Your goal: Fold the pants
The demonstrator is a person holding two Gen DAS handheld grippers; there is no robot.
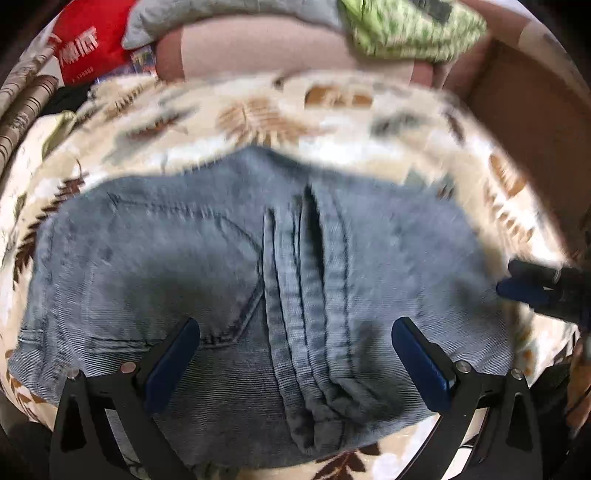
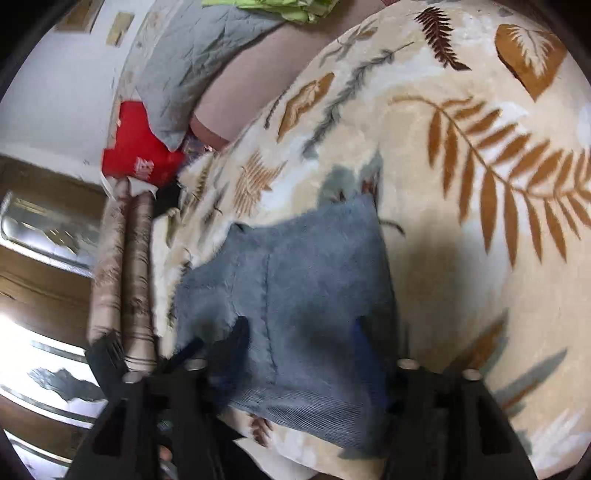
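Two grippers work over a pair of light blue jeans (image 1: 236,266) lying folded on a bed blanket (image 1: 258,118) printed with brown and grey leaves. In the left wrist view the left gripper (image 1: 295,332) hovers above the near part of the denim with its blue-padded jaws wide apart and nothing between them; a back pocket lies left of the bunched centre seam. At the right edge of that view the right gripper (image 1: 532,291) shows as a dark blurred shape beside the right edge of the jeans.

In the right wrist view the right gripper (image 2: 299,339) stands with its jaws apart, one either side of a raised fold of the jeans (image 2: 295,288); blur hides whether the pads touch the cloth.

Far left, a red bag (image 1: 86,44) carries white lettering, too smeared to read. Beside it sits a grey cushion (image 1: 173,18), a green patterned cloth (image 1: 413,29) lies at the far side, and a brown cardboard box (image 1: 535,125) stands far right. Rolled patterned fabric (image 2: 125,280) lies left of the blanket.
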